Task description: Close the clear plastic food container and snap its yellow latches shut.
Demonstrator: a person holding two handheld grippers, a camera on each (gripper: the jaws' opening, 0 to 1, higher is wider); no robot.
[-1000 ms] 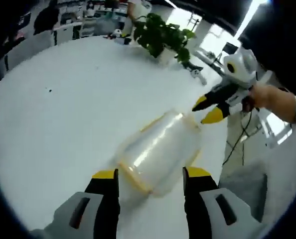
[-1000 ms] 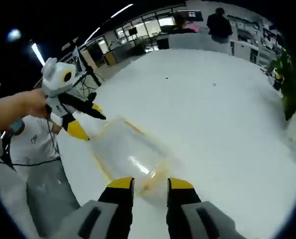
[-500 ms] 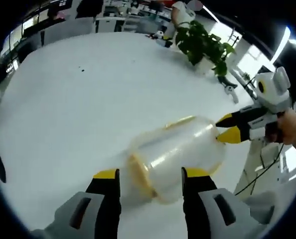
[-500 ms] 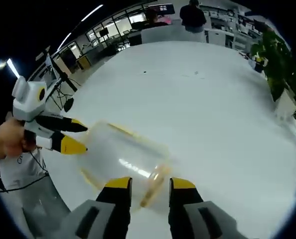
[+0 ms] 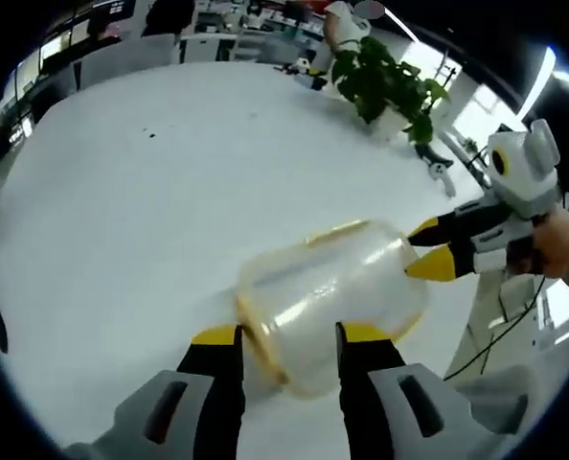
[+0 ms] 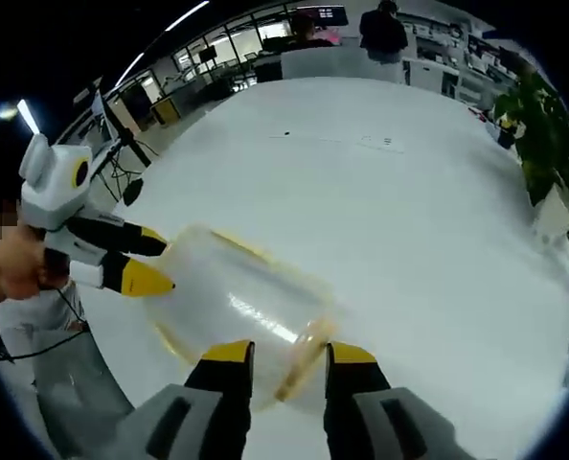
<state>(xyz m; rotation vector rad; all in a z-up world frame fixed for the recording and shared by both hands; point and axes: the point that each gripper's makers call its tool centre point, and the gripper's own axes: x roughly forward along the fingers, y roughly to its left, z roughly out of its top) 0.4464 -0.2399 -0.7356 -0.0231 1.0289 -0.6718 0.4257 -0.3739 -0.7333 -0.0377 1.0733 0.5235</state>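
Note:
The clear plastic container (image 5: 332, 287) lies on its side on the white table (image 5: 150, 211), with yellow trim along its rim. My left gripper (image 5: 286, 335) has its jaws closed in on the near end, by a yellow latch (image 5: 253, 324). The right gripper (image 5: 428, 247) comes in from the right and pinches the far end. In the right gripper view the same container (image 6: 237, 297) stretches away to the left. My right gripper (image 6: 289, 353) holds a yellow latch (image 6: 301, 347) between its jaws. The left gripper (image 6: 150, 259) meets the container's far end there.
A leafy potted plant (image 5: 380, 81) stands at the table's far edge, also at the right rim (image 6: 543, 125). A hand (image 5: 562, 254) holds the right gripper. Desks and standing people (image 6: 385, 29) fill the back. Bare white table (image 6: 409, 211) lies beyond the container.
My left gripper's jaws have narrowed onto the container's near end. The right gripper stays at the far end. Both views have shifted a little with the hands.

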